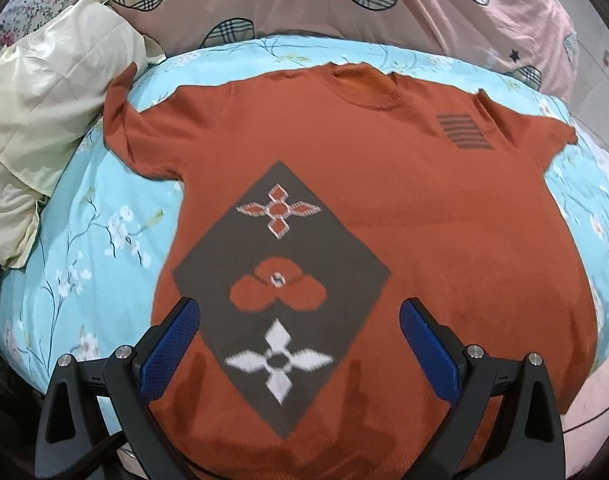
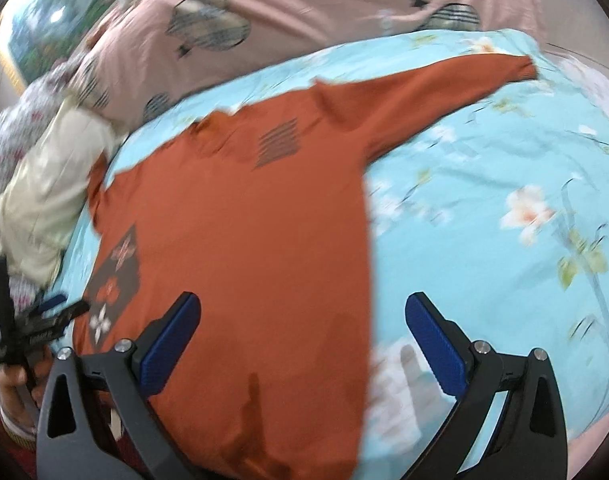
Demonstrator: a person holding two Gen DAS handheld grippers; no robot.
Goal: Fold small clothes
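While both my tools hang unclenched over the sweater [image 1: 384,184] spread flat on the bed [image 1: 96,240], my left hand-held gripper [image 1: 300,320] may snag the hem crooked, and my right hand-held gripper [image 2: 302,320], straddling the side edge, may pinch the sheet too.

A rust-orange knit sweater [image 1: 384,184] lies flat and face up on the bed [image 1: 96,216], unfolded, its neck toward the pink quilt. A grey diamond panel with flower motifs marks its lower front; a small grey striped patch sits near one shoulder. Both sleeves spread outward over the bed.
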